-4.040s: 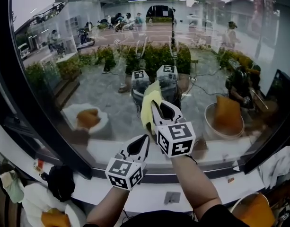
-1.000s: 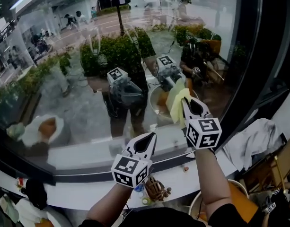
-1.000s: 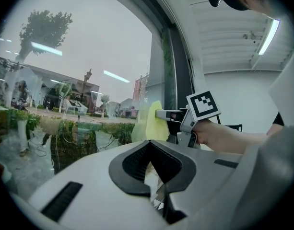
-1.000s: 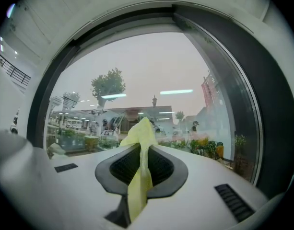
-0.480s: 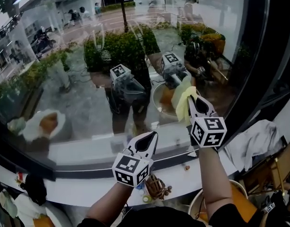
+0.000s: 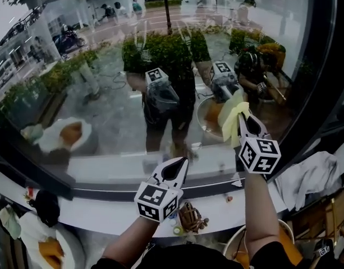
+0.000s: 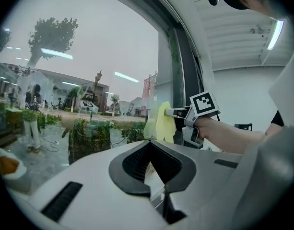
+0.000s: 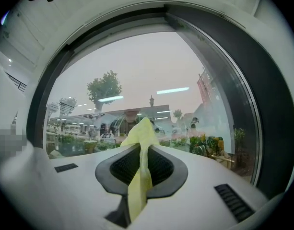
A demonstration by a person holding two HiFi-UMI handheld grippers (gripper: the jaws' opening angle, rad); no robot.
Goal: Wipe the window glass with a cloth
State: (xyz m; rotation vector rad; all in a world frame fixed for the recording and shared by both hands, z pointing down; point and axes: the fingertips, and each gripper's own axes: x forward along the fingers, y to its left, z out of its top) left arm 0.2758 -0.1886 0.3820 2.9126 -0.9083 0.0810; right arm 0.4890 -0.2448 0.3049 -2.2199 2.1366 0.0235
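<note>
This looks like a street-front commercial room. Its large dark-framed glass window [image 6: 115,122] faces green hedges [image 6: 160,50], parked scooters [image 6: 68,38] and pedestrians [image 6: 136,6] on a paved road.

Large window onto an overcast street, seen from inside a white room.

The window glass [image 6: 104,105] fills most of the head view, set in a dark frame [image 6: 323,94] with a white sill [image 6: 87,209] running below it. Outside are green shrubs [image 6: 160,52], grey paved ground [image 6: 115,122], a tall tree [image 8: 104,87], and a road with parked scooters [image 6: 68,38] and people. A pale sky gives flat daylight. Indoor strip lights show as bright reflections [image 8: 171,90] in the pane. Inside, a white wall [image 7: 238,95] meets a white ceiling with a lit lamp [image 7: 276,30].
</note>
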